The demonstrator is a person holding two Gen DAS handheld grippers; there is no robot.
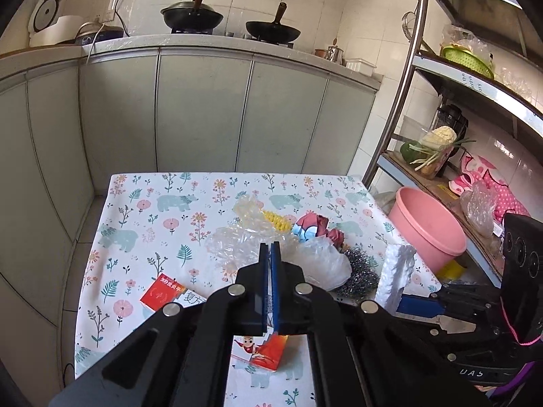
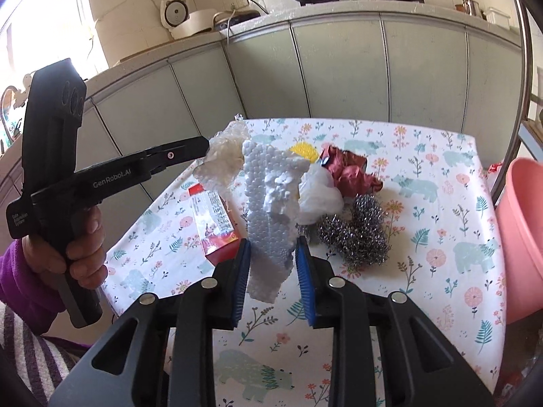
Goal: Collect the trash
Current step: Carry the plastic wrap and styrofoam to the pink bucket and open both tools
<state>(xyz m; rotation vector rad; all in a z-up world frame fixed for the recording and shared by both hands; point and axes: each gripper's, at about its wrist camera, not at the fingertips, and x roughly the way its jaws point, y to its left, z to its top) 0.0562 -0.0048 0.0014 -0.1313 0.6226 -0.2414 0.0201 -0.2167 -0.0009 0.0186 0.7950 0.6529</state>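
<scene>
Trash lies in a heap on the flowered tablecloth (image 1: 142, 224): clear plastic wrap (image 1: 234, 240), a white plastic bag (image 1: 325, 264), steel wool (image 1: 363, 271), red crumpled paper (image 1: 325, 230), a yellow scrap (image 1: 276, 220), red cartons (image 1: 166, 293) and a white foam piece (image 1: 397, 271). My left gripper (image 1: 270, 254) is shut on the clear plastic wrap (image 2: 224, 152), lifted above the table. My right gripper (image 2: 273, 254) is closed around the foam piece (image 2: 271, 210), pads against its sides. The steel wool (image 2: 356, 230) and a red carton (image 2: 213, 224) lie beside it.
A pink basin (image 1: 427, 227) stands right of the table, under a metal shelf rack (image 1: 475, 78). Grey kitchen cabinets (image 1: 203, 108) with woks (image 1: 191, 13) on the counter stand behind. The table's near part (image 2: 441, 288) holds only the cloth.
</scene>
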